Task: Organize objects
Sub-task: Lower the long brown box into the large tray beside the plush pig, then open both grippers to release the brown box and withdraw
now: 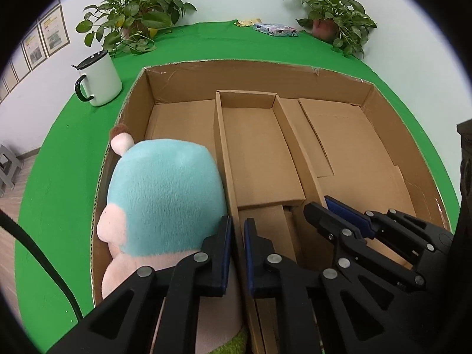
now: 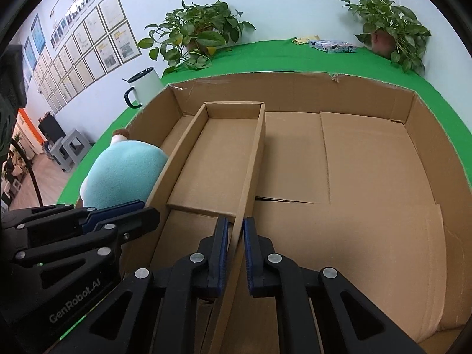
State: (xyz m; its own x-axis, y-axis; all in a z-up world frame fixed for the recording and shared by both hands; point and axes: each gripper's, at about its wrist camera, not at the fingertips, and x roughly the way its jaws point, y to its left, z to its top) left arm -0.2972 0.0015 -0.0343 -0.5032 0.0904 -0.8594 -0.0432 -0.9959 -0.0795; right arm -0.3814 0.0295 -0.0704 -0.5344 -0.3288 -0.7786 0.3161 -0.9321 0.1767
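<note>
- Currently my left claw [image 1: 236, 253] and right claw [image 2: 236, 253] each narrowly pinch a wall of the inner tray [image 2: 218, 159] inside the big box [image 1: 383, 94].
- Thin cardboard could buckle if I pull unevenly.
- Plush toy [image 1: 165, 194], pressed beside the tray, could snag.

Bright, even indoor light fills both views, with only soft shadows inside the cardboard box [image 1: 339, 135]. Focus is sharp throughout. Fisheye distortion bends the green counter [image 2: 265, 56] beyond the box, and black vignetting rings each frame.
</note>
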